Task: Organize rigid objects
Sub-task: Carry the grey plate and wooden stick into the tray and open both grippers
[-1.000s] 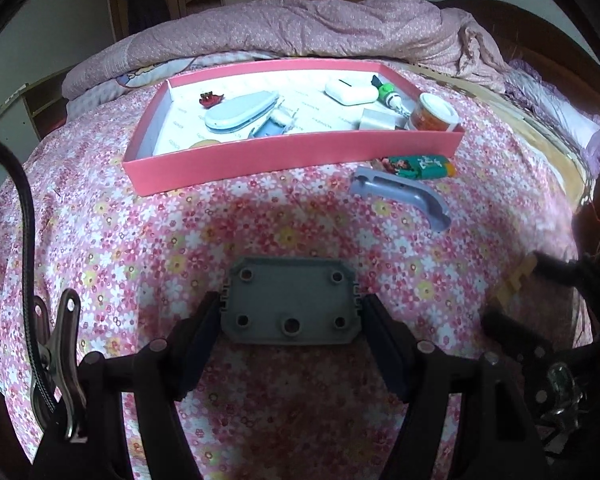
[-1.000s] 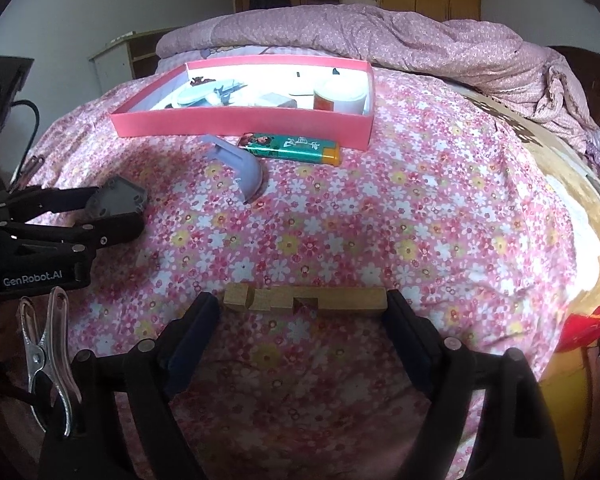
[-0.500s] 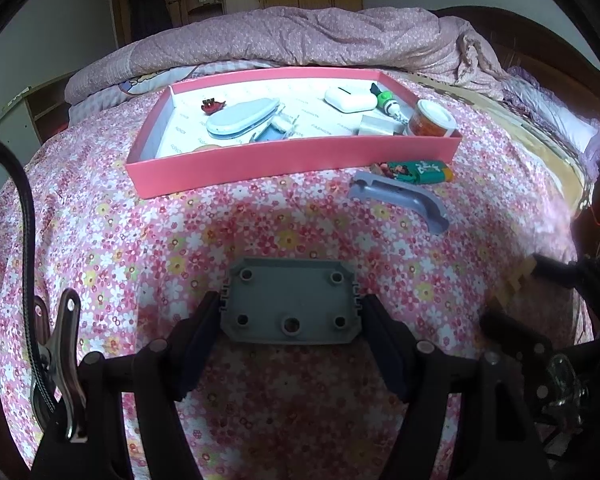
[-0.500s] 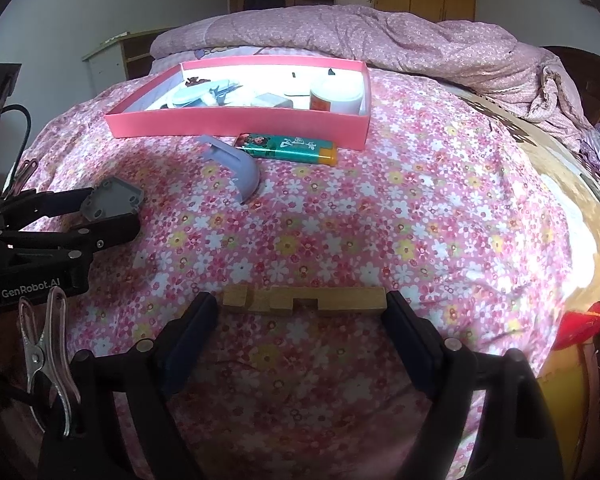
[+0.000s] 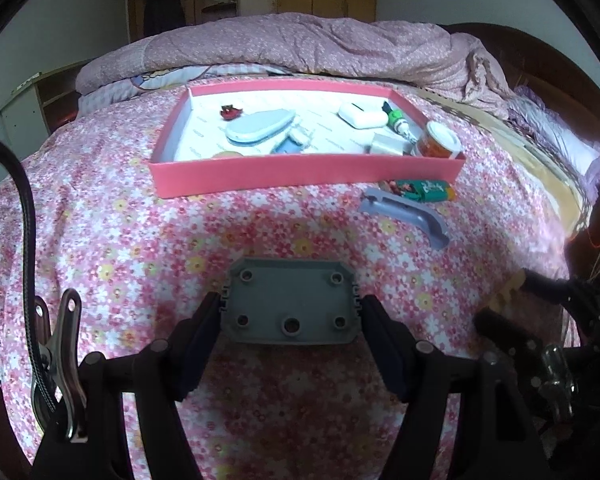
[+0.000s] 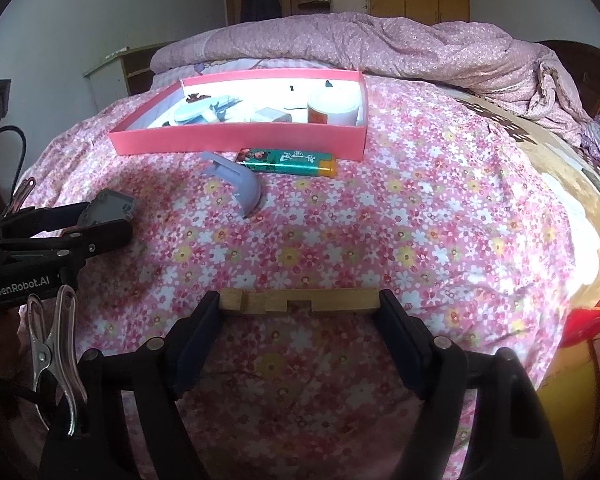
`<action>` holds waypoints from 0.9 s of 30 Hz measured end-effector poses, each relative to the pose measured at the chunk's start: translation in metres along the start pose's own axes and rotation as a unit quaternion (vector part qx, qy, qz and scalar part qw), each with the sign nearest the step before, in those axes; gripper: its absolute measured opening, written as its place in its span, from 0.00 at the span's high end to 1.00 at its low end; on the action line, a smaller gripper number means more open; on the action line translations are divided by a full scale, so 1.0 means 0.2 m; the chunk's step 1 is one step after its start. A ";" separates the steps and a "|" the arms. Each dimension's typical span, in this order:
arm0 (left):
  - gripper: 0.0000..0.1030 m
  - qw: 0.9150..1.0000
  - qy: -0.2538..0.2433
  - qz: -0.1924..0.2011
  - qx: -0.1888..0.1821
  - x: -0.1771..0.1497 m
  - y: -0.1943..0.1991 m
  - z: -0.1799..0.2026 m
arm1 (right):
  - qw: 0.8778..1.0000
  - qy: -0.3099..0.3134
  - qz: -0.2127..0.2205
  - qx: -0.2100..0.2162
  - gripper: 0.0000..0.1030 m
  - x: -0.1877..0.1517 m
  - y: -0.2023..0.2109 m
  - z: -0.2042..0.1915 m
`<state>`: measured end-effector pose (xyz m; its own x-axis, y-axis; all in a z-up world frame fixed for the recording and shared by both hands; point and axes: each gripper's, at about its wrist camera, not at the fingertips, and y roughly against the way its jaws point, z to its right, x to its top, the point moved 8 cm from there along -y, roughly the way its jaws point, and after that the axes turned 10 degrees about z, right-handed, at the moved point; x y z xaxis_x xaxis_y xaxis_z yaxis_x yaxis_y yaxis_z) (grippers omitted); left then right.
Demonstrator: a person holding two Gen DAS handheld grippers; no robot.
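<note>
**Right Jaws Narrow on Wooden Block**

Closing inward since a second ago, the right gripper (image 6: 300, 310) now brackets the wooden block (image 6: 299, 302) on the floral bedspread (image 6: 420, 220), pads touching its ends. Beside it, the left gripper (image 5: 290, 312) stays clamped on the grey plate (image 5: 290, 306), unmoved. Only the right view shows the lighter (image 6: 286, 161) in full, just before the pink tray (image 6: 240, 140); only the left view looks down on the tray's white case (image 5: 360, 114) and jar (image 5: 438, 142).
</note>
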<state>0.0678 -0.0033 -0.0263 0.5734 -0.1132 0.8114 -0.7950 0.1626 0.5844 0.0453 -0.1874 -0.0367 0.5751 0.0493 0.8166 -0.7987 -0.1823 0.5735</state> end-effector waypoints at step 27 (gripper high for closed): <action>0.29 0.999 0.046 0.016 -0.004 0.20 -0.03 -0.10 | 0.999 0.001 0.006 0.052 0.24 0.14 -0.06 -0.07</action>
<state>0.0993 0.0111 0.0022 0.5641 -0.0176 0.8255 -0.8117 0.1717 0.5583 0.0674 -0.1699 -0.0198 0.5650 0.0485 0.8237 -0.7831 -0.2831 0.5538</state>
